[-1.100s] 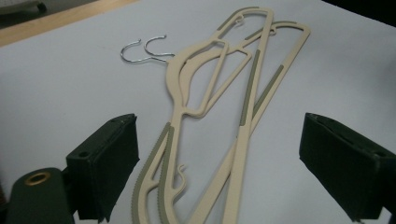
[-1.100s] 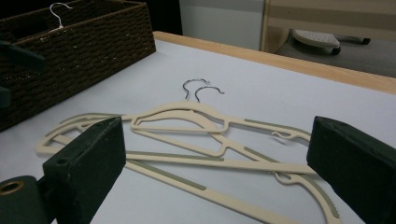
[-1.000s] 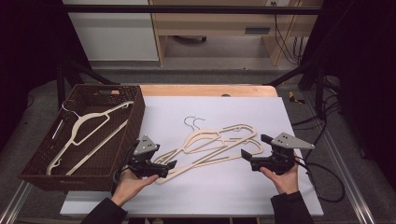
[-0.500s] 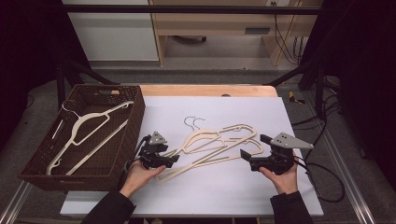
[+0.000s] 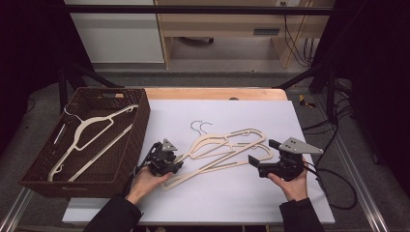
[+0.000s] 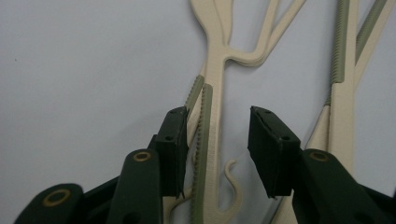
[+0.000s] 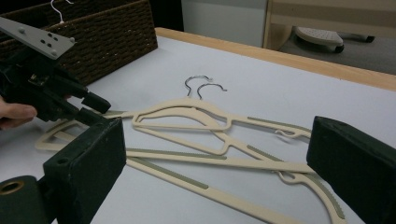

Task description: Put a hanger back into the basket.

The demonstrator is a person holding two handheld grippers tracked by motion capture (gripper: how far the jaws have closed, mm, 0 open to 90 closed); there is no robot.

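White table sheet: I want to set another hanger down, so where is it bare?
The white table sheet is bare along its far edge beyond the metal hooks, and at the near edge between both hands. The middle is crowded with beige plastic hangers; the brown wicker basket borders the left.

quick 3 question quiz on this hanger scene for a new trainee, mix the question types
1. True or false: the hangers on the table lie stacked, overlapping each other.
2. How many hangers lie in the wicker basket? A) none B) one C) three
3. What sits between the jaws of the left gripper?

Key:
1. True; two metal hooks show side by side.
2. B; one cream hanger in the basket.
3. The ribbed arm of a cream hanger; the jaws have just been closing, and a gap still shows at one pad. The right gripper is open.
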